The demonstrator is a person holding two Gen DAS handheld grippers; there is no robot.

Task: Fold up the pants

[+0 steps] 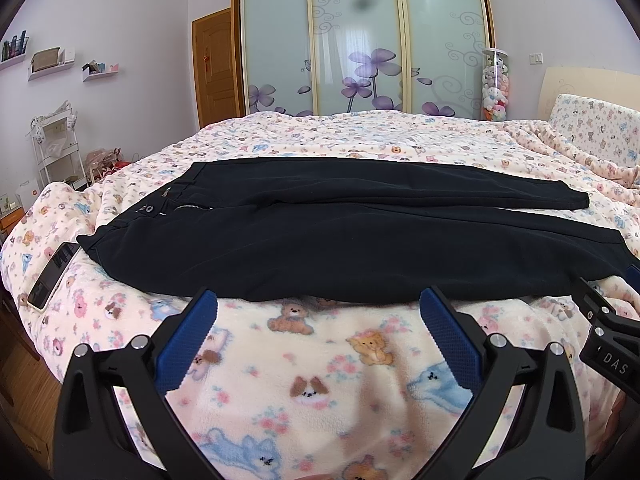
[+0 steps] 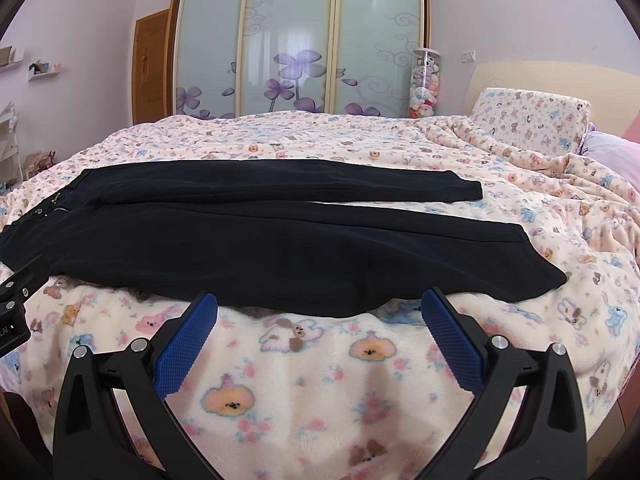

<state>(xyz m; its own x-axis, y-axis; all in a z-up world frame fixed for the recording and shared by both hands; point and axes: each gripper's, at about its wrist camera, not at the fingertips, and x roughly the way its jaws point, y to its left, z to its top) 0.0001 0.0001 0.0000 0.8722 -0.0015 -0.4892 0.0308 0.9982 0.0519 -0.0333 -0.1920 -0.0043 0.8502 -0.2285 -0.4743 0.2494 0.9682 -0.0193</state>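
Black pants (image 1: 340, 240) lie flat across the bed, waistband at the left, both legs running right and lying side by side. They also show in the right wrist view (image 2: 260, 244). My left gripper (image 1: 318, 300) is open and empty, its blue pads just short of the near edge of the pants, toward the waist end. My right gripper (image 2: 320, 302) is open and empty, just short of the near leg's edge, toward the cuffs. The right gripper's body shows at the right edge of the left wrist view (image 1: 608, 332).
The bed carries a pink bear-print blanket (image 1: 320, 380). A phone (image 1: 50, 276) lies on the blanket left of the waistband. A pillow (image 2: 528, 120) lies at the right. A sliding-door wardrobe (image 1: 360, 40) stands behind the bed, and a white rack (image 1: 56, 144) at the left.
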